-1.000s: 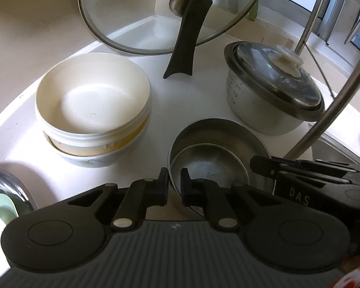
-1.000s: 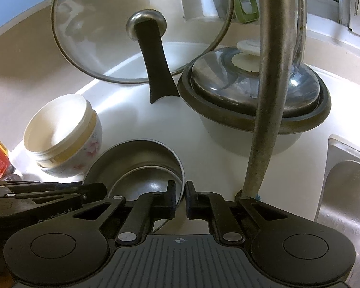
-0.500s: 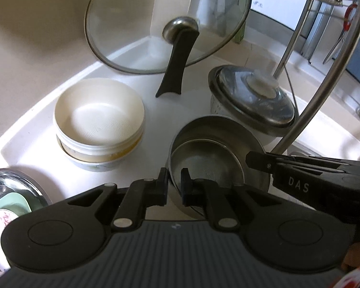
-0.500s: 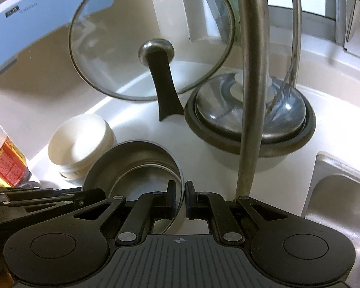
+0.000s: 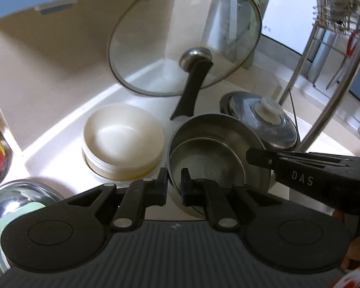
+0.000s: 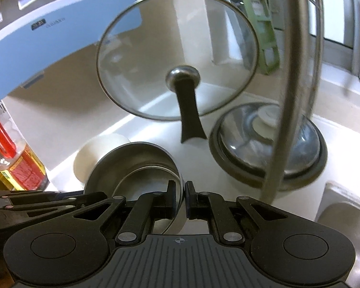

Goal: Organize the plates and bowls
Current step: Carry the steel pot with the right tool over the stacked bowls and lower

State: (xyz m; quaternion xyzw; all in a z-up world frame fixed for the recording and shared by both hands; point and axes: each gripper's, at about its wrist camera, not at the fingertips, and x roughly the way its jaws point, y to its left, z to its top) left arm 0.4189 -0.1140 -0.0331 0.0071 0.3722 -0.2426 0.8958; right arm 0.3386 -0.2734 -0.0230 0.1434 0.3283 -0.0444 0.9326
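A steel bowl [image 5: 218, 158] with a smaller steel dish nested inside is held off the white counter [image 5: 60, 144]. My left gripper [image 5: 174, 183] is shut on its near rim. My right gripper [image 6: 179, 200] is shut on the opposite rim of the steel bowl [image 6: 136, 165]; its fingers [image 5: 259, 157] show in the left wrist view. A stack of white bowls [image 5: 122, 139] stands on the counter to the left, also in the right wrist view [image 6: 100, 148], partly hidden by the steel bowl.
A glass lid [image 5: 187, 45] with a black handle leans in the corner. A lidded steel pot [image 5: 264, 122] stands at right beside a curved faucet pipe [image 6: 292, 84]. A sink [image 6: 343, 218] lies right. Oil bottles [image 6: 14, 160] stand left. A steel plate [image 5: 9, 204] lies at lower left.
Both grippers have risen and pulled back with the steel bowl, lifting it off the counter. The white bowls, lid and pot now look farther and smaller.
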